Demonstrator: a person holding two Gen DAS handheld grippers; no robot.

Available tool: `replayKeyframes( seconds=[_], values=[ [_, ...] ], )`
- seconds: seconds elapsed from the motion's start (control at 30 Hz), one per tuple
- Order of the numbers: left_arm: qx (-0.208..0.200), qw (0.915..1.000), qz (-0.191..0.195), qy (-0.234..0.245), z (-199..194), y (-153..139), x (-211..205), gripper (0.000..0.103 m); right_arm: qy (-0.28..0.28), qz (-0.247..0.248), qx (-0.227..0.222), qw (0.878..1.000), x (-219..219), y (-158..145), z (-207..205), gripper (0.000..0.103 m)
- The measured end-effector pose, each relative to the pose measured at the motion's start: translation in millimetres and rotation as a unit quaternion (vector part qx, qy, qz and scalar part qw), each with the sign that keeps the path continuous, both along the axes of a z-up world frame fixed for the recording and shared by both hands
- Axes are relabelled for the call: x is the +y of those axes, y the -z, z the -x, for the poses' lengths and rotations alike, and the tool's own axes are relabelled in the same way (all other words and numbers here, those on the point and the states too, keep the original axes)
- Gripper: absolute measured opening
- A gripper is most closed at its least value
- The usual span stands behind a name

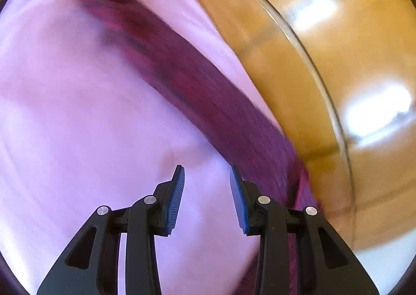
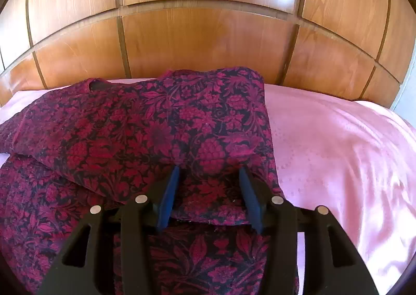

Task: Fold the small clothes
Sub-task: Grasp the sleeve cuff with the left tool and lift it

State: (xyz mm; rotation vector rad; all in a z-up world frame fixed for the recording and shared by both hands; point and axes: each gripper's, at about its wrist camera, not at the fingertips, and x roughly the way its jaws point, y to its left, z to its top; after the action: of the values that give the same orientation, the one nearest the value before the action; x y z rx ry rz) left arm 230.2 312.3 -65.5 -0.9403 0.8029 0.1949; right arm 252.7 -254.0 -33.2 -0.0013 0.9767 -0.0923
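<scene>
The floral garment (image 2: 145, 133) is lying folded on the pink bed sheet (image 2: 338, 154) — the right gripper (image 2: 209, 196) hovering over its 6 o'clock hem, fingers apart, gripping nothing. The left gripper (image 1: 207, 198), fingers parted and empty, is sweeping fast at 9 o'clock — likely snagging and undoing the fold.

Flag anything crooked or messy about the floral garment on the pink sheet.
The dark red floral-print garment lies folded unevenly on the pink satin bedsheet: its upper layer sits skewed, its lower edge running diagonally across the layer beneath. No tear or spill shows.
</scene>
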Motion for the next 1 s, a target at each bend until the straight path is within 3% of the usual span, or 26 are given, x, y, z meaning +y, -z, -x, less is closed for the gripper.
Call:
replayKeyframes(
  seconds=[0.13,0.23,0.33,0.47,0.57,0.6,0.63,0.67,0.83,1.0],
  values=[
    [-0.013,0.9939,0.057,-0.094,17.4,7.4,73.9,0.035,0.0,0.003,0.0,1.0,0.8,-0.2,0.1,0.048],
    [-0.013,0.9893,0.076,-0.124,15.9,13.3,105.0,0.035,0.0,0.003,0.0,1.0,0.8,-0.1,0.2,0.049],
    [-0.019,0.9866,0.088,-0.136,5.8,16.8,121.1,0.035,0.0,0.007,0.0,1.0,1.0,-0.4,0.4,0.049],
    [-0.018,0.9835,0.086,-0.158,-12.5,19.2,118.3,0.043,0.0,0.007,0.0,1.0,0.6,-0.6,0.6,0.05],
    [-0.009,0.9845,0.06,-0.164,-26.3,13.0,116.4,0.042,0.0,0.008,0.0,1.0,0.5,-0.6,0.6,0.05],
    [-0.001,0.9859,0.047,-0.161,-27.7,11.1,118.4,0.035,0.0,0.008,0.0,1.0,0.5,-0.7,0.6,0.05],
    [0.009,0.9883,0.028,-0.15,-33.3,6.8,114.0,0.017,-0.001,0.008,0.0,1.0,0.3,-0.5,0.6,0.05],
    [0.014,0.9893,0.017,-0.144,-34.1,3.8,113.7,0.013,-0.001,0.008,0.0,1.0,0.0,-0.4,0.7,0.05],
    [-0.027,0.9942,-0.071,-0.075,-41.5,-45.4,67.7,0.011,-0.001,0.008,0.0,1.0,-0.3,-0.5,0.7,0.05],
    [-0.08,0.9867,-0.137,0.034,-49.3,-85.0,-23.8,0.011,-0.001,0.006,0.0,1.0,-1.6,-0.1,0.6,0.05]
  ],
)
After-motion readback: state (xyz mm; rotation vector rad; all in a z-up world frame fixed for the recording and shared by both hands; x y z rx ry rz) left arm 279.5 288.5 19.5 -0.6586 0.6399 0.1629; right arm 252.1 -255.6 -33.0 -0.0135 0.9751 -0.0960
